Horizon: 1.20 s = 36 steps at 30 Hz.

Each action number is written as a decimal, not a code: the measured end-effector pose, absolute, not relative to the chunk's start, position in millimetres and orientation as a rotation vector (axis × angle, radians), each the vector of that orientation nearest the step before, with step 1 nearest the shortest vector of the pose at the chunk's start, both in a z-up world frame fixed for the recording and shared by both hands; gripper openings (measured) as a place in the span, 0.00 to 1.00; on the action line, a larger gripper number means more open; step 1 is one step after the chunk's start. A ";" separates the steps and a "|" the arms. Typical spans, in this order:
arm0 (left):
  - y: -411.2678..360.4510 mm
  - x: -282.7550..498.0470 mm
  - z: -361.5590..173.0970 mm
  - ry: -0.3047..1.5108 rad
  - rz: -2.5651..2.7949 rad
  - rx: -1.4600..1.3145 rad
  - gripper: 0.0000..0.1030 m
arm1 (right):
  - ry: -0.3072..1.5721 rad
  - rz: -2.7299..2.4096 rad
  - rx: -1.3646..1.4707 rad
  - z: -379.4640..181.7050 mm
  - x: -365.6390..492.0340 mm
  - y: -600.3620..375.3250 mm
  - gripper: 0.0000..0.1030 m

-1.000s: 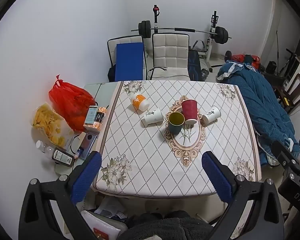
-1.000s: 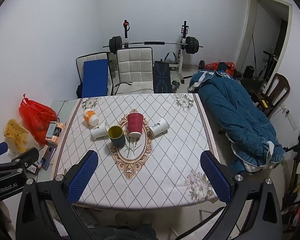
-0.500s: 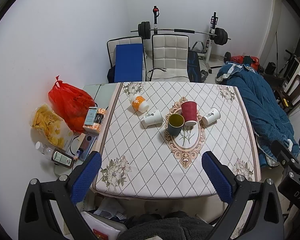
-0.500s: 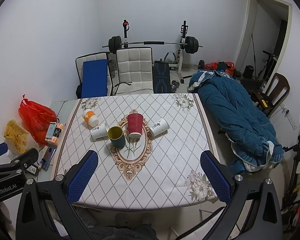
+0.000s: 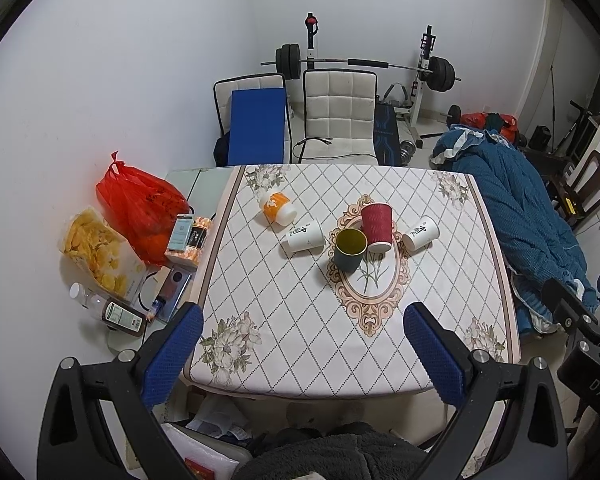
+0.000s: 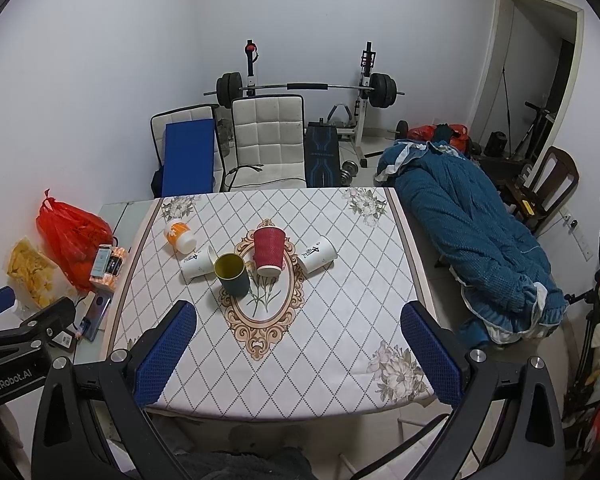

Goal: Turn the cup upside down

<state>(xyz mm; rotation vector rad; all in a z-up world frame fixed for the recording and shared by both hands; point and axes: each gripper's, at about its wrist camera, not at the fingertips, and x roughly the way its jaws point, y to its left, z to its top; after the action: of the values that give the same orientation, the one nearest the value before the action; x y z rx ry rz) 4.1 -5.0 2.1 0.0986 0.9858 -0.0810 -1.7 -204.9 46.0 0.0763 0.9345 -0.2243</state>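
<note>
Several cups sit mid-table on a diamond-pattern cloth (image 5: 284,320). A dark green cup (image 5: 350,249) with a yellow inside stands upright. A red ribbed cup (image 5: 377,221) stands upside down behind it. Two white paper cups (image 5: 303,235) (image 5: 421,233) and an orange-and-white cup (image 5: 277,208) lie on their sides. The same cups show in the right wrist view: green (image 6: 232,273), red (image 6: 268,250). My left gripper (image 5: 304,352) and right gripper (image 6: 298,352) are both open and empty, held above the table's near edge.
A red bag (image 5: 140,204), a bag of chips (image 5: 96,252), boxes and bottles lie on a side surface left of the table. Two chairs (image 5: 338,116) and a barbell rack stand behind. A blue quilt (image 5: 528,216) lies to the right.
Both views have shifted only slightly; the cups have not moved and both grippers stay open.
</note>
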 end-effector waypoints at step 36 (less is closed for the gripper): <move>-7.1 0.5 10.6 0.969 -0.089 0.090 1.00 | 0.927 -0.220 0.075 57.6 0.8 -199.9 1.00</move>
<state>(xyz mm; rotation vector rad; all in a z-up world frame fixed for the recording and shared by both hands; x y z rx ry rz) 0.5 -7.1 10.6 0.0904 0.9688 -0.0888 0.8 -199.9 57.6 0.0755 0.9266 -0.2202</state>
